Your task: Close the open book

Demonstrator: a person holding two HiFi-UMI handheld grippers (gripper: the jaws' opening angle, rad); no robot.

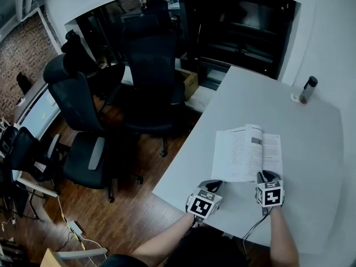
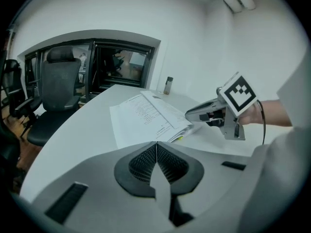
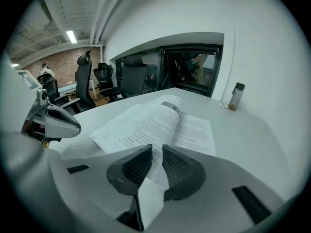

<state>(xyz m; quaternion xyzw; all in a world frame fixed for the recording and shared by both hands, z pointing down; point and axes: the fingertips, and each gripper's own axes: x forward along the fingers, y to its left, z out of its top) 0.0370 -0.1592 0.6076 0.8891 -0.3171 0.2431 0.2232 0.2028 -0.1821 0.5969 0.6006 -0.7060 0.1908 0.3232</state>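
Observation:
An open book (image 1: 247, 152) lies flat on the white table (image 1: 317, 166), its pages humped along the spine (image 3: 170, 111). My right gripper (image 1: 261, 177) sits at the book's near edge, just right of the spine. In the right gripper view its pads (image 3: 141, 164) stand a narrow slit apart with white page edge in between, so the right gripper (image 3: 156, 152) is shut on the pages. My left gripper (image 1: 214, 183) hovers just off the book's near left corner, shut and empty (image 2: 156, 147). The left gripper view shows the right gripper (image 2: 194, 115) touching the book (image 2: 146, 115).
A small dark bottle (image 1: 307, 89) stands at the table's far right corner. Black office chairs (image 1: 150, 65) crowd the wooden floor to the left of the table. The table's left edge (image 1: 183, 154) runs close beside the book.

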